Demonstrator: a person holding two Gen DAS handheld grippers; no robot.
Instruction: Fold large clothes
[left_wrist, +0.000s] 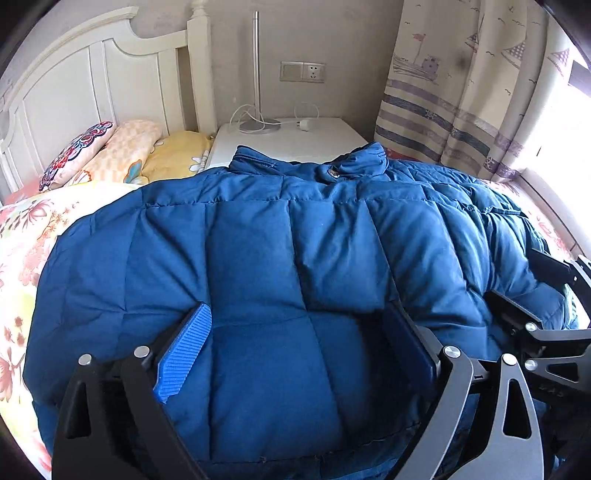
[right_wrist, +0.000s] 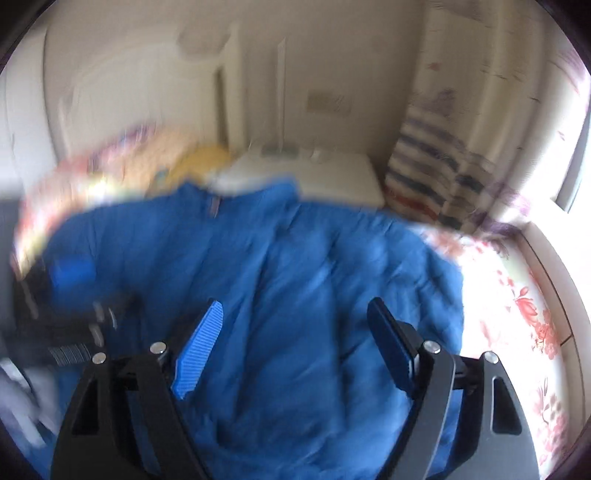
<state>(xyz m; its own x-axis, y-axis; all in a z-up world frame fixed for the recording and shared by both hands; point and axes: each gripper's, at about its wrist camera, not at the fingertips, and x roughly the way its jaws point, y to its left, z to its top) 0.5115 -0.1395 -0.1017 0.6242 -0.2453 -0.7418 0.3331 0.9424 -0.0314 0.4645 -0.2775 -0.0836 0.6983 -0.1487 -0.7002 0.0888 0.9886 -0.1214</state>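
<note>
- A large blue quilted jacket (left_wrist: 258, 240) is spread across the bed, its collar (left_wrist: 306, 162) turned toward the white bedside table (left_wrist: 288, 138) and its padded body reaching down to the near edge of both wrist views.
- The left gripper (left_wrist: 295, 339) is seen directly over the jacket's lower panels with its jaws spread wide; padded fabric lies between the ribbed blue pads (left_wrist: 184, 350), but it is not pinched by them.
- The right gripper (right_wrist: 295, 339) is likewise held with its jaws apart above the jacket; no cloth is clamped between its pads, though that view is heavily blurred.
- In the left wrist view, the right gripper is visible at the far right edge, just beside the jacket's side.
- A floral bedsheet (left_wrist: 22, 240) is exposed around the jacket on both sides.
- Patterned pillows (left_wrist: 122, 151) are stacked against the white headboard (left_wrist: 74, 81).
- A lamp (left_wrist: 256, 74) is stood on the bedside table, and a striped curtain (left_wrist: 461, 110) hangs beside the window.
</note>
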